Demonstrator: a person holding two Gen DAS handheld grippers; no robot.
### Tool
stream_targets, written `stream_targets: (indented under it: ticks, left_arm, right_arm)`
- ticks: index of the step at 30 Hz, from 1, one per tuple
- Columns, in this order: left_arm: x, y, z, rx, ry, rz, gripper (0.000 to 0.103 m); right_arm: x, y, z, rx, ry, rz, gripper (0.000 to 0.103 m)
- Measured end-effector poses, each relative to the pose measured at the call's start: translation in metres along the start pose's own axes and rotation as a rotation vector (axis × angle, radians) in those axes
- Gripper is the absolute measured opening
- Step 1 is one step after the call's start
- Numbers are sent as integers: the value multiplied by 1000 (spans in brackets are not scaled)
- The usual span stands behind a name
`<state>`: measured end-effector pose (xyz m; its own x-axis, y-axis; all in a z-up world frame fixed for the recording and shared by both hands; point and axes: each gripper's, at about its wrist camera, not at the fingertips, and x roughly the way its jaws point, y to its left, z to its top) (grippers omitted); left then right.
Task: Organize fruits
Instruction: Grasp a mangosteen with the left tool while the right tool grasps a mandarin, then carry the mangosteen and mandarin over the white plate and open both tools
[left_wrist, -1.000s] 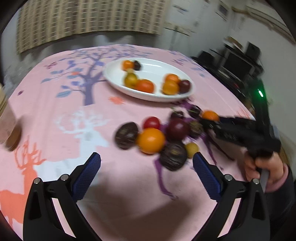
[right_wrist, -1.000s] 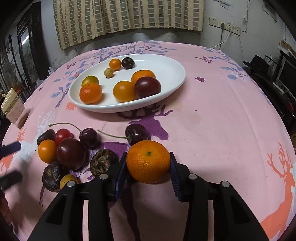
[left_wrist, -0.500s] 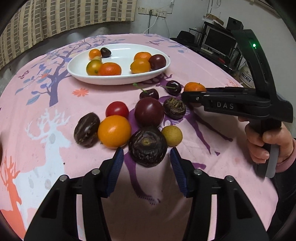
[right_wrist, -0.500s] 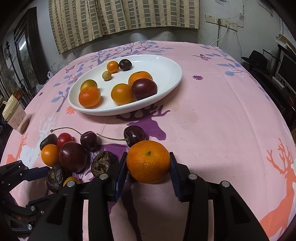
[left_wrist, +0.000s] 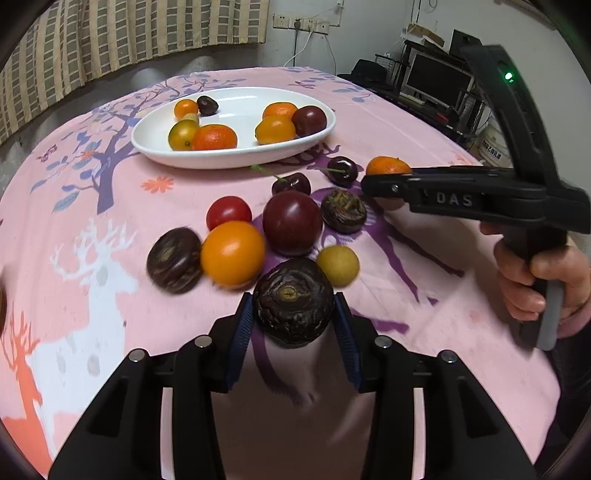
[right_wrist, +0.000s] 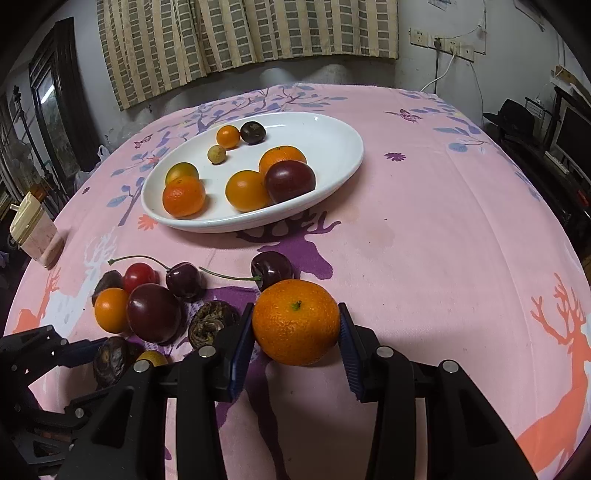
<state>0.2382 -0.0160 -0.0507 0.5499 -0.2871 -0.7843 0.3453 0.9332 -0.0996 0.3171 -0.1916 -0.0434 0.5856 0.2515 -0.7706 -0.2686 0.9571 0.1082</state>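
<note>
1. The table (right_wrist: 424, 236) wore a pink cloth printed with purple trees and orange, white and purple deer.
2. A white oval ceramic plate (right_wrist: 332, 147) sat toward the far side of the table, holding three orange fruits, a dark red plum, a green-orange fruit, a small orange one, a small yellowish one and a dark round one.
3. The right gripper (right_wrist: 295, 325), black with blue pads, had its jaws closed on a round dimpled orange mandarin (right_wrist: 295, 321) with a green stem scar, near the table in front of the plate; in the left wrist view a bare hand (left_wrist: 532, 280) gripped its handle, the tool lying level.
4. The left gripper (left_wrist: 293, 317) had its jaws clamped on a wrinkled dark brown passion fruit (left_wrist: 293, 306) with a tan stem scar facing the camera, at the near edge of the loose fruit cluster.
5. That cluster lay between plate and grippers: a large dark red plum (left_wrist: 291, 221), a smooth orange fruit (left_wrist: 232, 253), a second wrinkled brown fruit (left_wrist: 173, 260), a third wrinkled one (left_wrist: 343, 210), a red cherry tomato (left_wrist: 229, 212) and a small yellow fruit (left_wrist: 338, 264).
6. Two dark stemmed cherries (left_wrist: 341, 170) lay nearest the plate.
</note>
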Motion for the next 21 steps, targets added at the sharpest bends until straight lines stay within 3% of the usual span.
stream_targets:
  ticks: [6,10,13,15,21]
  left_arm:
    - [-35,13,4,-45,-65,-74,42]
    - [-45,33,47,-45,-155,-38,42]
    - [-32,51,88,-62,-194,-22,42]
    - [-13,64,118,-67,-208,34,42]
    - [39,89,175,-93,-148,66,42]
  right_arm:
    - [-21,7,6,-9,-104,55,43]
    - [-25,15,27,-1,-179,72,43]
    - [-12,22,54,-3,-177,85,43]
    - [1,25,71,-3,-168,90,43]
    - [46,36,109,-35,-125,83,43]
